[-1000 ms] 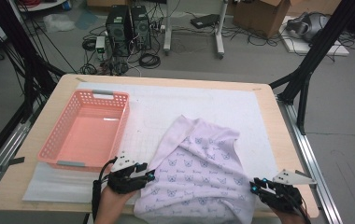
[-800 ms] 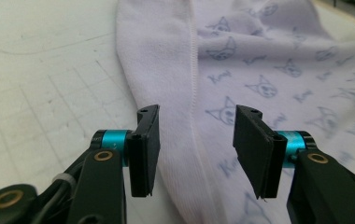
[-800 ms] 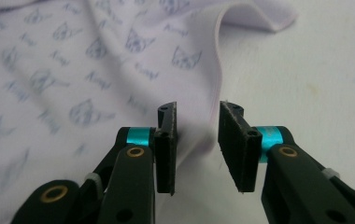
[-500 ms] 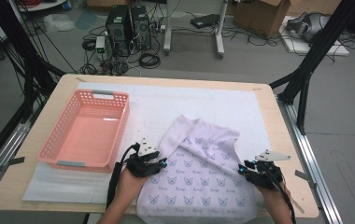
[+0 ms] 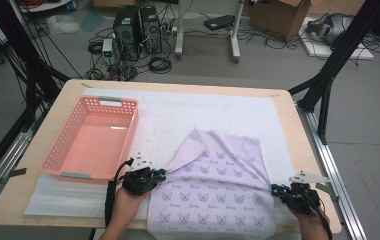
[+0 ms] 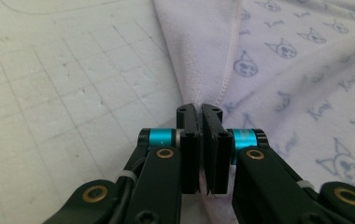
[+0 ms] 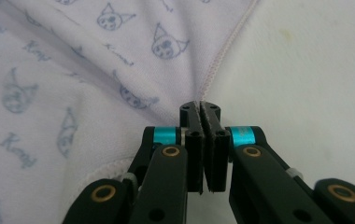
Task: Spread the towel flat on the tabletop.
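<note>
Table w/ white gridded mat on top. Lilac printed cloth lay spread on mat, near edge, front hem hanging over table edge; upper-left corner folded over. Pink basket sat left of cloth, on mat. Left gripper at cloth's left edge, jaws pressed together w/ cloth hem pinched btwn them. Right gripper at cloth's right edge, jaws likewise clamped tight on stitched hem.
</note>
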{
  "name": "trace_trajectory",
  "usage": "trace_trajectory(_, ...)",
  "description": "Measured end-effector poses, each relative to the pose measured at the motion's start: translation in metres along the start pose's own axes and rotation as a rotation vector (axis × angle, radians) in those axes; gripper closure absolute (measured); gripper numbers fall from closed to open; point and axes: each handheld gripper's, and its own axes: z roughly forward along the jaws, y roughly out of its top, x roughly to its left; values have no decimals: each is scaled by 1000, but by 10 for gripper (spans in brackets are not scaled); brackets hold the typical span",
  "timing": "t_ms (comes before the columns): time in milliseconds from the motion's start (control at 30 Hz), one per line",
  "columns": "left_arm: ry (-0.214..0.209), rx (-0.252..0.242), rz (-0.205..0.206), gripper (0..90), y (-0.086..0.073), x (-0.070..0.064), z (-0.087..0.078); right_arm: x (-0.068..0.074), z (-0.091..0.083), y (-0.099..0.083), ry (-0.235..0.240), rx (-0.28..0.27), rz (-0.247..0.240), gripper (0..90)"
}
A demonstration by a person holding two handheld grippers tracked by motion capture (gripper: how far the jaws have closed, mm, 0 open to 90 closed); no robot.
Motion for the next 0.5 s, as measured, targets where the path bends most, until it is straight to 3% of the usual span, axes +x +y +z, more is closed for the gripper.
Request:
trace_trajectory(67,-6,-2,4,831,-1,-3,0,-2,-7,-7,11,3,22,886)
trace_trajectory(133,22,-9,33,670,3,-7,2,-2,-10,-8,19,-14,29,867)
trace_trajectory(233,3,-35,73,573,13,-12,7,-1,-12,-6,11,-53,33,769)
trace_trajectory(367,-35,-40,71,529,33,-14,21,-2,-13,-5,7,-76,38,742)
trace_trajectory(500,-23,-17,129,527,49,-19,43,-4,-12,-4,10,-83,36,732)
